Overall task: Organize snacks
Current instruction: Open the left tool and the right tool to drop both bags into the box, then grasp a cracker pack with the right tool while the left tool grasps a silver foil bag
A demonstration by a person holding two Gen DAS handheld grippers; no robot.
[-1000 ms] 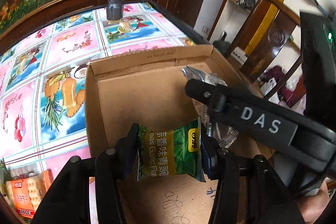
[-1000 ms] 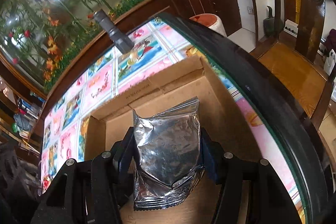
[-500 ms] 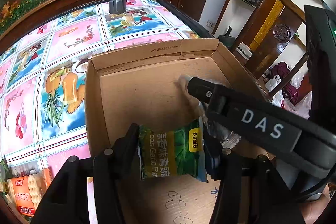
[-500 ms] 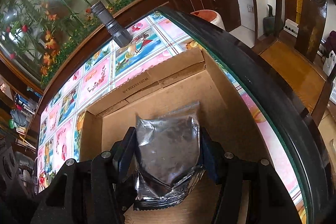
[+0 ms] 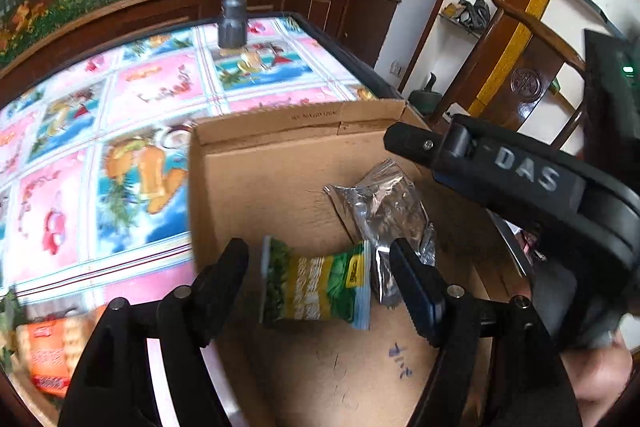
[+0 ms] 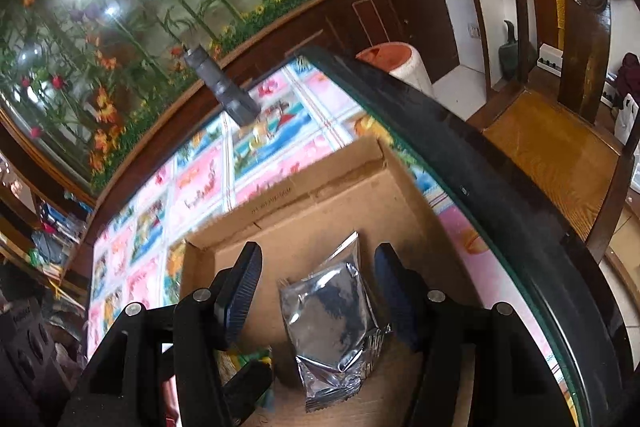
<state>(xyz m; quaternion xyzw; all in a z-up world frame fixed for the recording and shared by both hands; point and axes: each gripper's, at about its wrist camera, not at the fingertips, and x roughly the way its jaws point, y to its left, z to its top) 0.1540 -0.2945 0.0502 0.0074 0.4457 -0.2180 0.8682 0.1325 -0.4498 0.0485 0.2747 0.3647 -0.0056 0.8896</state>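
1. Left wrist view: the left gripper [image 5: 320,279] has just been opening; the green snack packet [image 5: 316,287] now lies loose between its spread jaws, on the cardboard box [image 5: 280,131] floor.
2. Right gripper [image 6: 316,291] also stands open around the silver packet [image 6: 332,323], released beside the green one.
3. Both snacks are boxed; the orange packet [image 5: 48,355] at near left remains outside.

orange snack pack [image 5: 50,355]: blurred, cut by left edge, print unreadable | green packet [image 6: 244,359]: mostly hidden behind left tongs' finger in right wrist view | box [image 5: 276,187]: stamp on far wall too small to read, near end out of frame | surface [image 5: 152,91] pattern smeared by motion blur
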